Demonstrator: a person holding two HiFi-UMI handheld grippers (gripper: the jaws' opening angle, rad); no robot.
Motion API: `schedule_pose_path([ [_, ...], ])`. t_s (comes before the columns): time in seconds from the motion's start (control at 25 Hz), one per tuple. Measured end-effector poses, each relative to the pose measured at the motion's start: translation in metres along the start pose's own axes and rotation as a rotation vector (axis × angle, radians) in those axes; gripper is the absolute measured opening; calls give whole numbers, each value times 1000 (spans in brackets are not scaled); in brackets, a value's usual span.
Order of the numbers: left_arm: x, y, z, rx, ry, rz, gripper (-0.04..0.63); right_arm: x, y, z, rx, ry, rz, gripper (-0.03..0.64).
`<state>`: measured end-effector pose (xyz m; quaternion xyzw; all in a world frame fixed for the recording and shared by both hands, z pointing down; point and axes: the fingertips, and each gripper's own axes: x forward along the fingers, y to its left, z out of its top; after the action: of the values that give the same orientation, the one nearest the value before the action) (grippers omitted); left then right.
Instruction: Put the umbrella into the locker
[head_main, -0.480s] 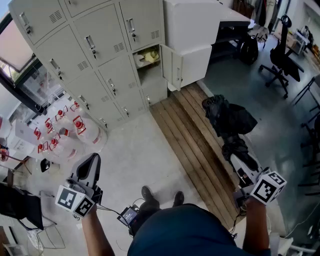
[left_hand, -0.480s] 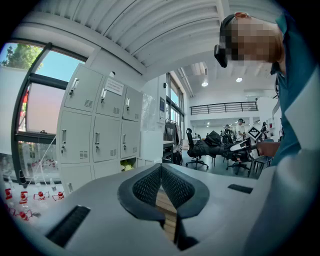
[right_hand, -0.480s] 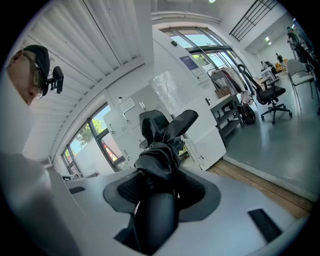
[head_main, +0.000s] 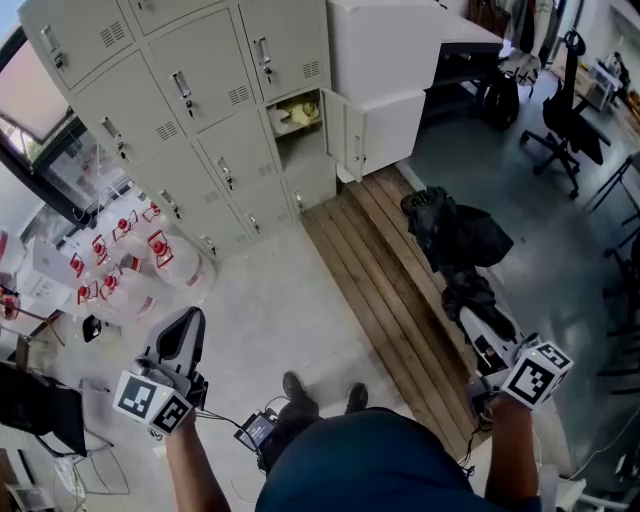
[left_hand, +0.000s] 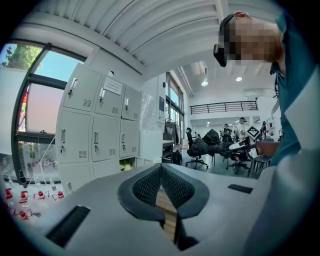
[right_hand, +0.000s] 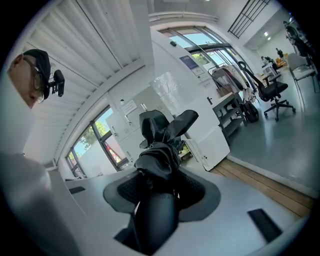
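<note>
umbrella (head_main: 455, 235), black and folded, hung in the air over the wooden floor strip (head_main: 380, 280), well apart from the lockers (head_main: 190, 110), so the carrying step was in hand and the stowing was not yet done. at far left, clear jugs (head_main: 130, 265) with red labels stood on the floor; what they held i could not tell. the left claw (left_hand: 161, 170) was closed tip to tip with nothing in it. the grey lockers were shut but for one compartment (head_main: 297, 140), its door (head_main: 338, 130) standing open to the side, with something yellow (head_main: 295, 112) on its upper shelf and the space beneath apparently free. at right, the right claw (right_hand: 159, 187) was clamped on the umbrella's handle end. next, i judged, the person had to walk closer, aim the umbrella's far end at that opening and slide it in below the yellow stuff before letting go.
</note>
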<state>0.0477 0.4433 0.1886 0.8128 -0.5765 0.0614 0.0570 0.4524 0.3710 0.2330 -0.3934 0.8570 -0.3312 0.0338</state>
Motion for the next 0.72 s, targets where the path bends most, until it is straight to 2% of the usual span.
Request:
schedule_pose_path([
  [0.36, 4, 1, 2, -5, -2, 13, 18, 27, 6, 11, 2, 12, 64, 199],
  [0.72, 43, 70, -2, -30, -4, -23, 18, 106, 24, 23, 45, -7, 68, 198],
])
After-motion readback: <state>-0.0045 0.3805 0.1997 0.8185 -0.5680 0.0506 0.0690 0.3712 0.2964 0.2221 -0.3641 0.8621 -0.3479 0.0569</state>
